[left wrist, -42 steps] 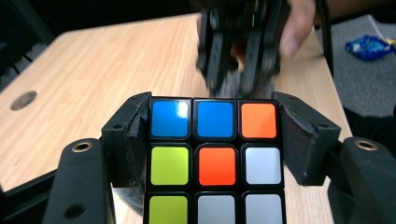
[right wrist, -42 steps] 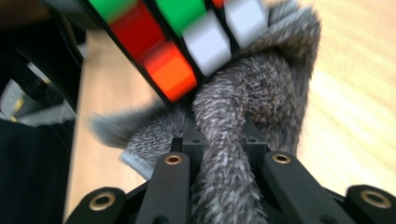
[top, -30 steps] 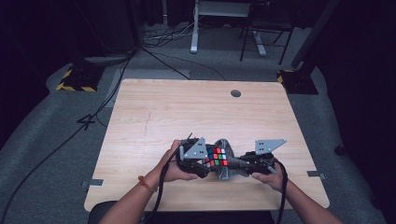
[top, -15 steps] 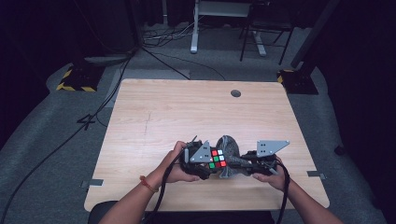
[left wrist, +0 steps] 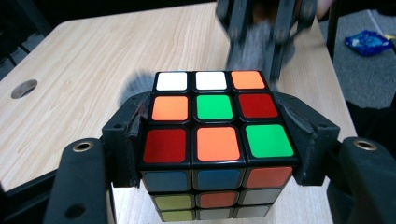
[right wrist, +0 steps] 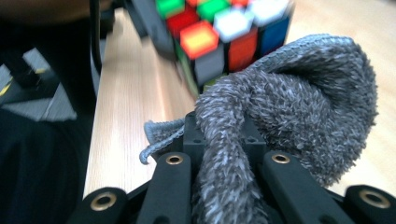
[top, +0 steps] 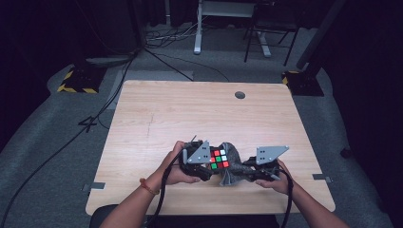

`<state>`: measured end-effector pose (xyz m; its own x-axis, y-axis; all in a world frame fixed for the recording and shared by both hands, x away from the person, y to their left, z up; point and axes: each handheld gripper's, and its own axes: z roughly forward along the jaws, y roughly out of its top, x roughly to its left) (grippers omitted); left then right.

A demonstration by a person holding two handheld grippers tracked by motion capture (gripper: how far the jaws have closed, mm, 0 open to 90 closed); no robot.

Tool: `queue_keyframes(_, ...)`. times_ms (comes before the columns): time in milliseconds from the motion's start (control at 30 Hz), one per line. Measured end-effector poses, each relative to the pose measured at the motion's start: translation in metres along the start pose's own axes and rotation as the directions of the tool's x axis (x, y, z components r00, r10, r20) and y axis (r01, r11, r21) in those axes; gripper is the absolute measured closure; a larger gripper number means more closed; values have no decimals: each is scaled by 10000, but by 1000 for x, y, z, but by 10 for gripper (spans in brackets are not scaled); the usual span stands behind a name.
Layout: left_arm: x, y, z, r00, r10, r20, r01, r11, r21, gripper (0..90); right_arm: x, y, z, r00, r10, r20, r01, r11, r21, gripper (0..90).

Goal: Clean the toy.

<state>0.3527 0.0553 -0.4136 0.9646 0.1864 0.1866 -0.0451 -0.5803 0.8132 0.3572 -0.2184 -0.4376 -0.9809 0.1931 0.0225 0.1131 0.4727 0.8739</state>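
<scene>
There is one puzzle cube [top: 218,159] and one grey cloth [top: 234,167], both above the near part of the wooden desk [top: 157,118], between the two hands. The left claw [top: 207,164] holds the cube: in the left gripper view its two black jaws press against the left and right sides of the cube [left wrist: 217,140], so it is closed on it. On the upper face I count nine stickers: two white, three orange, two green and two red. The front side shows blue, orange, yellow and pale stickers, partly in shadow.

The right claw [top: 247,171] is closed on the cloth. In the right gripper view the fluffy cloth [right wrist: 289,102] comes up between the two jaws and folds over; its top is just beside the cube [right wrist: 219,32], and I cannot tell if they touch. The desk has one round hole [top: 240,95] near the far edge.
</scene>
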Motion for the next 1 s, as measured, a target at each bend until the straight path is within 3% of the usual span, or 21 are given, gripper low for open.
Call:
queue_keyframes(133, -3, 1, 3, 9998, 175, 116, -175, 9998, -1, 339, 0, 6, -12, 9994, 19, 344, 6, 9973, -735, 787)
queue_keyframes(233, -4, 2, 3, 9996, 176, 199, -173, 9998, -122, 338, 0, 7, -14, 9992, 37, 396, -3, 9964, -851, 786)
queue_keyframes(333, -4, 2, 3, 9993, 222, 287, -218, 9996, -163, 338, -1, 4, -8, 9991, 95, 406, -72, 9984, -558, 786)
queue_keyframes(500, -3, 4, -2, 9996, 154, 239, -143, 9989, -443, 338, -3, -1, -1, 9998, 206, -23, -206, 9998, -14, 786)
queue_keyframes(600, -1, 3, -6, 9999, 67, 106, -61, 9986, -529, 339, 0, -1, 2, 9998, -27, -177, 31, 9997, 247, 785)
queue_keyframes(667, 1, 2, -8, 9999, 72, -125, -77, 9990, -438, 338, 1, 0, 1, 9994, -113, -342, 119, 9998, 173, 785)
queue_keyframes(800, 3, -1, -6, 10000, 36, -92, -38, 9996, -292, 339, 3, 4, -7, 9992, -226, -321, 217, 9994, -274, 784)
queue_keyframes(933, -2, 1, -2, 9998, 142, 173, -136, 9994, -303, 338, 1, 7, -16, 9998, -162, 153, 175, 9957, -913, 783)
queue_keyframes(1000, -5, 3, -1, 9994, 182, 297, -167, 9987, -482, 338, -1, 6, -15, 9995, -24, 323, 50, 9968, -804, 783)
